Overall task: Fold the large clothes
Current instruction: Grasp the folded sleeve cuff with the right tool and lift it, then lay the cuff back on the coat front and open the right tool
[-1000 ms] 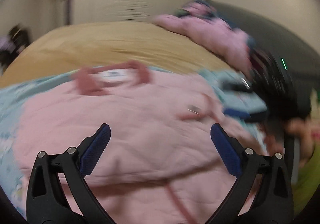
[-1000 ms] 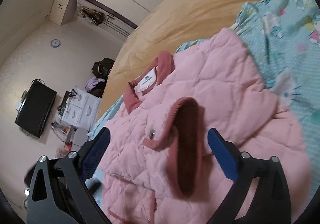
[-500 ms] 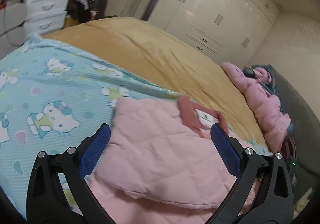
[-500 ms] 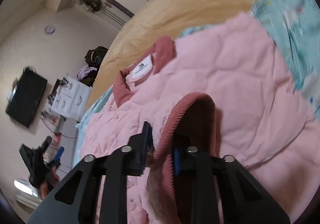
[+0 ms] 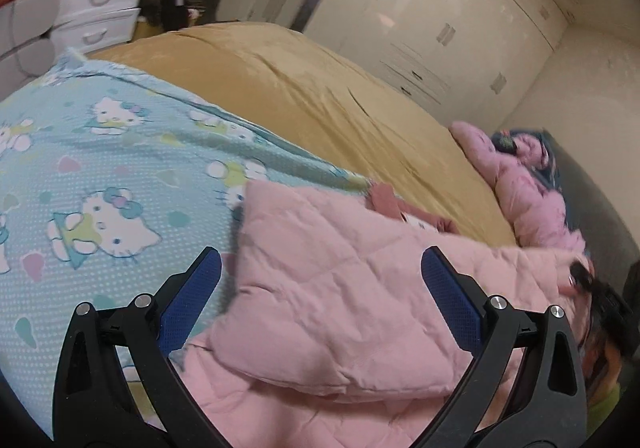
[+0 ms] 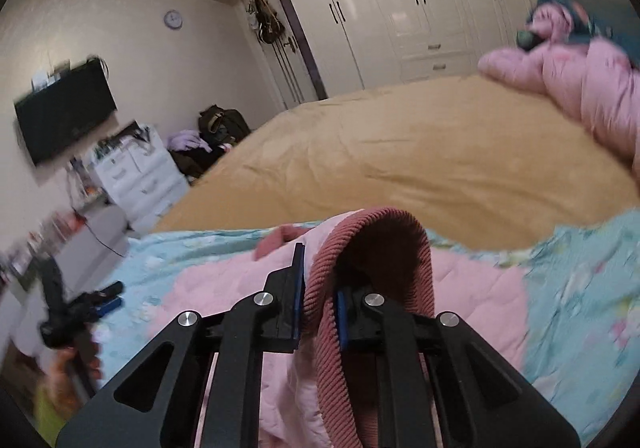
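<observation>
Left wrist: left gripper [image 5: 320,272] jaws spread wide, empty, hovering over pink jacket [image 5: 340,288] lying lower centre on blue sheet [image 5: 100,167]; likely ready to pin fold. Right wrist: right gripper [image 6: 318,296] clenched on ribbed cuff [image 6: 384,232], centre frame, sleeve raised, probably to fold across body.

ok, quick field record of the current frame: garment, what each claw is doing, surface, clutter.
garment: pink quilted jacket, partly folded, one panel lying over the body
cuff: dark pink ribbed cuff, lifted
right claw: shut on the ribbed cuff
left claw: open, above the folded panel, holding nothing
surface: cartoon-cat print blue sheet over a tan bedspread
clutter: second pink padded garment at the far side of the bed
background: white wardrobe, wall TV
</observation>
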The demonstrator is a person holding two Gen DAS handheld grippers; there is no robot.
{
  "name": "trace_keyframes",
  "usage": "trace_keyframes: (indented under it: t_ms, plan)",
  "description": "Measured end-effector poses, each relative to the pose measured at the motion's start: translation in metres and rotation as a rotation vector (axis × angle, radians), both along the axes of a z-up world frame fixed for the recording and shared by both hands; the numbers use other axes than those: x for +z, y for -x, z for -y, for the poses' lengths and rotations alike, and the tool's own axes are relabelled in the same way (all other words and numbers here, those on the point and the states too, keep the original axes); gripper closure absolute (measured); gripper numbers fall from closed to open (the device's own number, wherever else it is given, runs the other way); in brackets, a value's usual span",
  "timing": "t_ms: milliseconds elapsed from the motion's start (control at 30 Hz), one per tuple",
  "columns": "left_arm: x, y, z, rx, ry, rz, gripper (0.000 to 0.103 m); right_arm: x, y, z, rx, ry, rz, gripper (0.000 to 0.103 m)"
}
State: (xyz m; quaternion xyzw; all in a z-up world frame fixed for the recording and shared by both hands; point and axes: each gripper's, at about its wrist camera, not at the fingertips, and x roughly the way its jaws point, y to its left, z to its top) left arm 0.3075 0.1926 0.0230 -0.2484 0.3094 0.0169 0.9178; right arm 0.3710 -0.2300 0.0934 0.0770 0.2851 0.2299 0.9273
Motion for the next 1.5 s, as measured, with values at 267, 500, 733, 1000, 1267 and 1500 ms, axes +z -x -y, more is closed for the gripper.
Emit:
trace_keyframes:
  t_ms: [267, 500, 733, 1000, 1267, 1500]
  plan:
    - [-0.018, -0.016, 0.045, -0.131, -0.100, -0.060, 0.009, -0.042, -0.004, 0.019, -0.077, -0.046, -0.089, 0.091]
    - [-0.034, -0.025, 0.073, -0.213, -0.159, -0.094, 0.009, -0.054, -0.006, 0.019, -0.094, -0.047, -0.116, 0.091]
    - [-0.051, -0.032, 0.096, -0.263, -0.249, -0.146, 0.015, -0.055, -0.006, 0.016, -0.101, -0.037, -0.123, 0.091]
    - [-0.076, -0.040, 0.104, -0.287, -0.300, -0.250, 0.017, -0.054, -0.004, 0.021, -0.118, -0.030, -0.140, 0.078]
    - [-0.087, -0.040, 0.099, -0.289, -0.251, -0.268, 0.017, -0.028, 0.018, 0.032, -0.235, -0.003, -0.034, 0.045]
    - [-0.089, -0.039, 0.099, -0.290, -0.245, -0.267, 0.017, -0.037, 0.020, -0.039, -0.005, 0.119, -0.082, 0.029]
